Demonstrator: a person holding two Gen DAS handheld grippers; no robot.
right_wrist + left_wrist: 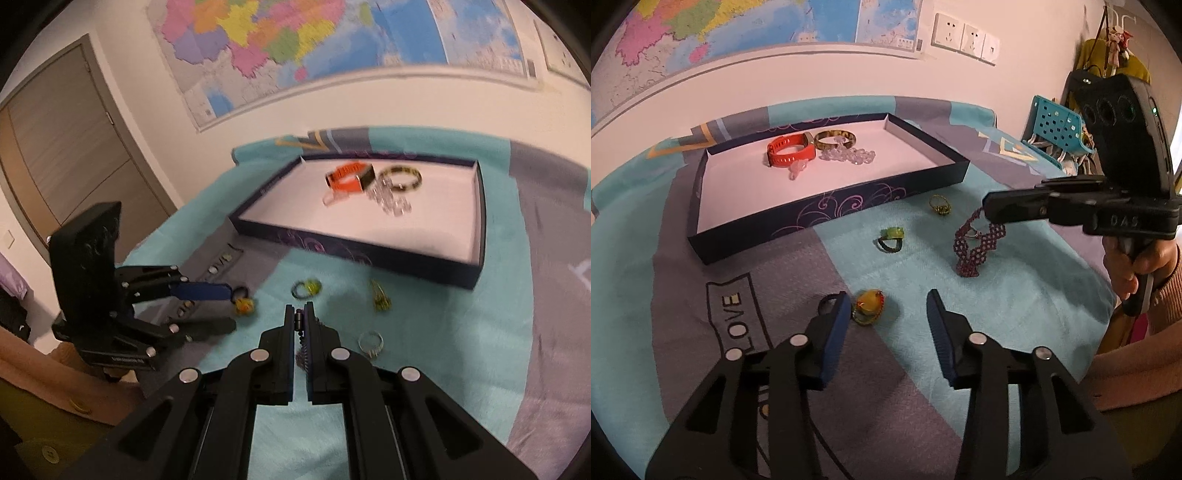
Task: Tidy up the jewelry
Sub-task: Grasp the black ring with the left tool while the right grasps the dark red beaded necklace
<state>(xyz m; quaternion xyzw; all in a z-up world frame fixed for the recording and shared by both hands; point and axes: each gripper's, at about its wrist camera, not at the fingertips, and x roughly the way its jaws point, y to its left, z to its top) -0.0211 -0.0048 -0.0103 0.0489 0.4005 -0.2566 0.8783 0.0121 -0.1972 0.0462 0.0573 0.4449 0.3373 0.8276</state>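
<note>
My left gripper stands open low over the cloth, with a yellow-orange ring between its blue pads, close to the left one. A small black ring lies just outside that pad. My right gripper is shut on a dark red beaded bracelet, which hangs from its tips above the cloth. The dark blue tray holds an orange watch band, a gold-and-dark bangle and clear beads. A green ring, a gold wire ring and a silver ring lie loose on the cloth.
A teal-and-grey cloth covers the table. A blue perforated basket stands at the far right by the wall. A hand in a pink sleeve holds the right gripper. A door is on the left.
</note>
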